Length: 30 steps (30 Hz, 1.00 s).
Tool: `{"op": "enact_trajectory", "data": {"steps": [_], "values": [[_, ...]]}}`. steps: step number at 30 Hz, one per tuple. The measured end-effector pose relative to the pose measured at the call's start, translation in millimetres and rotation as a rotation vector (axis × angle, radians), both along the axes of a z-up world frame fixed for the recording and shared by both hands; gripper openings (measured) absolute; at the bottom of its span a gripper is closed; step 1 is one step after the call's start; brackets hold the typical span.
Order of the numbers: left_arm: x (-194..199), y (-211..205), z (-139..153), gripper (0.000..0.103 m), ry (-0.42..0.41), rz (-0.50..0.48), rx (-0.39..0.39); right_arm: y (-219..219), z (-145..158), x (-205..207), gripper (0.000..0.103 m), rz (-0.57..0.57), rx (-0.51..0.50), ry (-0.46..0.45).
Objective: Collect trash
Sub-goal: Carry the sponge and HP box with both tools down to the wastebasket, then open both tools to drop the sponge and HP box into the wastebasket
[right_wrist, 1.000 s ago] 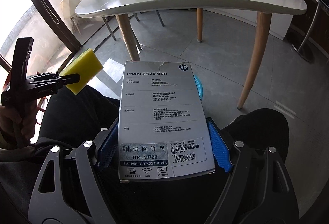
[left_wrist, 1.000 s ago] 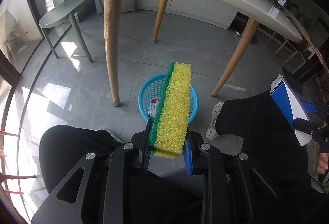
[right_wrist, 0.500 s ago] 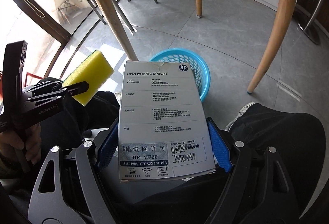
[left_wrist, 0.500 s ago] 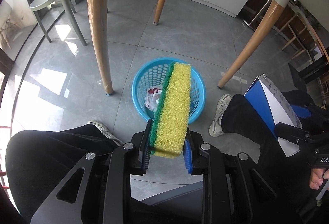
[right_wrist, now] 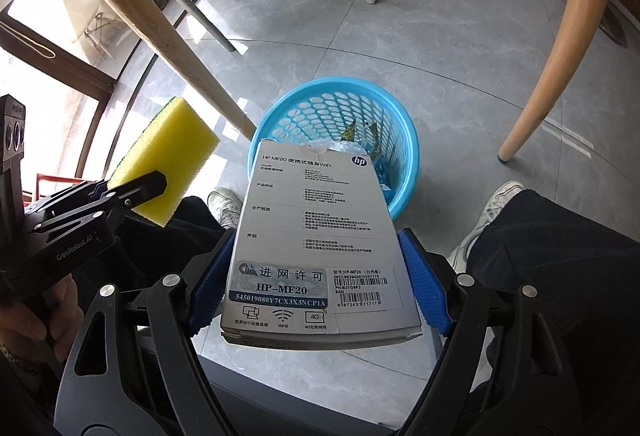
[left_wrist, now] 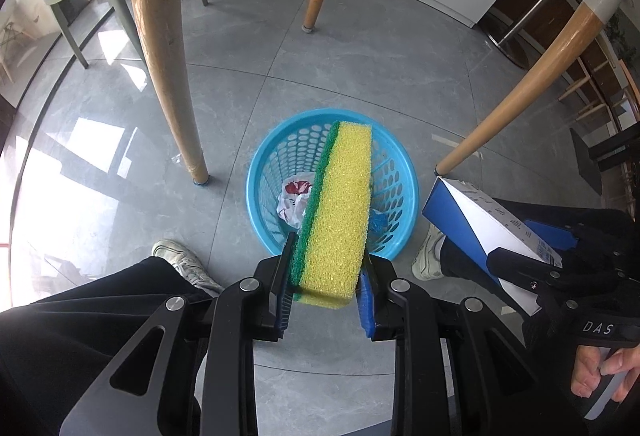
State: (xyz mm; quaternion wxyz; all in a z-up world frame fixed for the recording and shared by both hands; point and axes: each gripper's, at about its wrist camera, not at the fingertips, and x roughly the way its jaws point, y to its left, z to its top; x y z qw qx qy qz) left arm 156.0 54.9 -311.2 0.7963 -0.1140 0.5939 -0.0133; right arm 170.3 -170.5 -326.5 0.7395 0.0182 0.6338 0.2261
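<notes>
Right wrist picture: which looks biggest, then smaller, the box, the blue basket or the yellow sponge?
1. box, though it sits nearest the camera.
2. blue basket, partly hidden behind the box.
3. yellow sponge.

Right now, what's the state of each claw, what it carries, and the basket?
left claw: shut on the sponge, above the basket
sponge: gripped at its near end, yellow face up, green scrub layer on the left edge
right claw: shut on the HP box
HP box: held by its sides, label up, not yet dropped
blue basket: upright on the floor, some trash already inside
</notes>
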Motion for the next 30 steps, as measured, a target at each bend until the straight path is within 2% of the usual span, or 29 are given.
{"op": "enact_trajectory", "data": {"steps": [8, 12, 14, 15, 17, 19, 22, 30], "values": [[37, -2, -36, 0.026, 0.037, -0.018, 0.003, 16, -36, 32, 0.075, -0.014, -0.025, 0.006], [53, -4, -48, 0.027, 0.046, -0.019, -0.002, 22, -47, 50, 0.075, -0.023, 0.004, 0.013], [58, -4, -47, 0.035, 0.028, -0.005, -0.022, 25, -51, 59, 0.076, -0.014, 0.020, 0.010], [60, -3, -47, 0.048, 0.021, 0.002, -0.025, 27, -53, 63, 0.077, -0.012, 0.032, 0.011], [62, -1, -47, 0.055, 0.003, 0.010, -0.030, 27, -60, 70, 0.080, -0.013, 0.037, 0.019], [63, 2, -51, 0.055, 0.019, 0.016, -0.029, 28, -69, 74, 0.084, -0.015, 0.041, 0.040], [62, 6, -60, 0.053, 0.050, 0.022, -0.017, 30, -78, 72, 0.085, -0.008, 0.021, 0.073], [58, 11, -52, 0.052, 0.037, 0.018, -0.004, 24, -72, 66, 0.086, 0.004, -0.021, 0.047]]}}
